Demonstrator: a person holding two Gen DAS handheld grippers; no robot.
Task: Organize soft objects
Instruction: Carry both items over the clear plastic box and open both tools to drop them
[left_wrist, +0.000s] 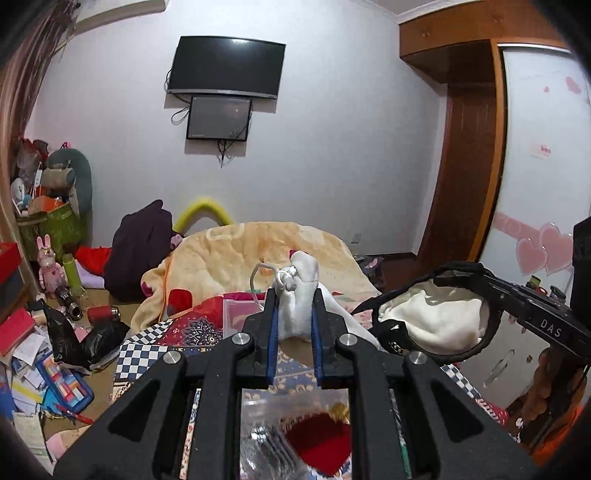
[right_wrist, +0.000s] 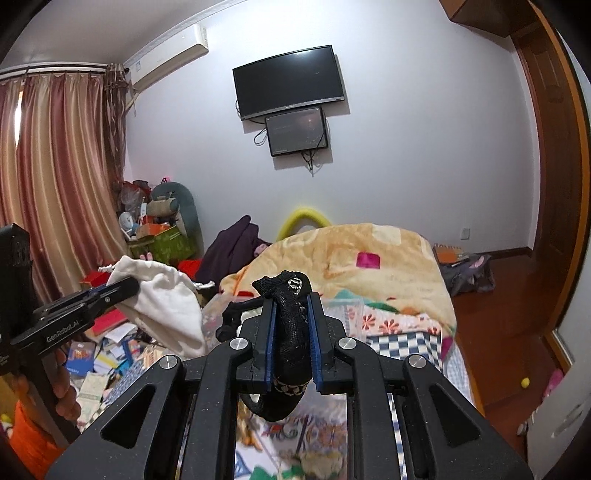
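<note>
My left gripper (left_wrist: 294, 293) is shut on a white cloth drawstring bag (left_wrist: 299, 295), held up above the bed; the bag also shows in the right wrist view (right_wrist: 162, 299), hanging from the left gripper (right_wrist: 129, 286). My right gripper (right_wrist: 291, 299) is shut on a black mesh strap (right_wrist: 291, 325) with a small metal ring. In the left wrist view the right gripper (left_wrist: 484, 278) holds that black strap (left_wrist: 454, 269), which loops around a white cloth (left_wrist: 432, 314). Both are lifted above the bed.
A bed with a yellow blanket (left_wrist: 258, 251) and checkered cloth (left_wrist: 140, 354) lies below. A clear plastic box (left_wrist: 240, 310) sits on it. The floor at left is cluttered with papers, a pencil case (left_wrist: 62, 384) and toys. A wardrobe (left_wrist: 543, 184) stands at right.
</note>
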